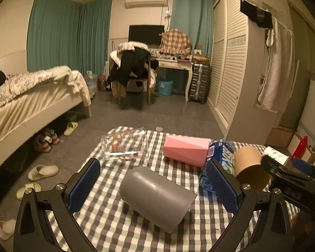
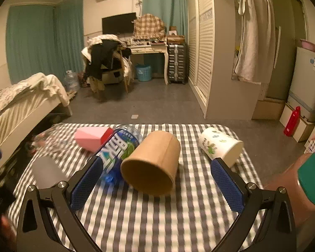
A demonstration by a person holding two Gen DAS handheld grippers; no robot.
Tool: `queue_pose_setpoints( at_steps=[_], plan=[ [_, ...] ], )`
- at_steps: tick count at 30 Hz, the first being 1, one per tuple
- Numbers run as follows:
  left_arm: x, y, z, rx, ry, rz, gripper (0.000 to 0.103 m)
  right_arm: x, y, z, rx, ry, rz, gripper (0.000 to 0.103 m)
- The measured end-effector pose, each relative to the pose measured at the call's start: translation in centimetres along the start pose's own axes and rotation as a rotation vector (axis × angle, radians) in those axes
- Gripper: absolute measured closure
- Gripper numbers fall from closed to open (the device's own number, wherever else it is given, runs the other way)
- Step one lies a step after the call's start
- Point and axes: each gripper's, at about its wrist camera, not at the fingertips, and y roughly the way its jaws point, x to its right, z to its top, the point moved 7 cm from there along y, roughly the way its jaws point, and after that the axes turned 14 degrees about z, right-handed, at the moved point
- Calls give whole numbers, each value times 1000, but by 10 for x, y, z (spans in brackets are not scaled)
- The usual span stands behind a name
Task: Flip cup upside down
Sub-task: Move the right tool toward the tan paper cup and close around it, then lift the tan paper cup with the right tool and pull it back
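Here, your left tool [image 1: 153, 185] stands with its blue pads wide apart, gripping nothing — the grey cup [image 1: 157, 197] lies on its side between them on the checked bench [image 1: 115, 226], its mouth turned toward the lower right and out of sight. Your right tool [image 2: 155, 183] is likewise spread open around the brown cup [image 2: 152, 163], which lies tipped with its open mouth facing the camera. A water bottle [image 2: 117, 149] rests against that cup's left side, its lower part hidden behind the left pad. Beyond lie a pink cup [image 2: 92, 137] and a white printed cup [image 2: 219, 145], both on their sides. The clear box [image 1: 126, 145] is hard to read — contents indistinct.
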Motion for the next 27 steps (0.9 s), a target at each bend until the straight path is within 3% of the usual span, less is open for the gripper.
queue_pose_setpoints(
  at_steps=[3,7,10,19,27],
  plan=[
    [-1,12,1,-24,-7,12,0,4,28,0,-33,20,-19,1],
    [-1,16,-1,-33,0,15,0,11,58,-6,-91,49,-29,10],
    [1,18,-1,-29,28,29,0,14,65,-8,-110,57,-35,11],
    [-1,15,-2,-30,40,37,0,22,71,-22,-150,98,-14,16],
    [0,6,-6,-21,55,35,0,20,39,-29,-163,76,6,17]
  ],
)
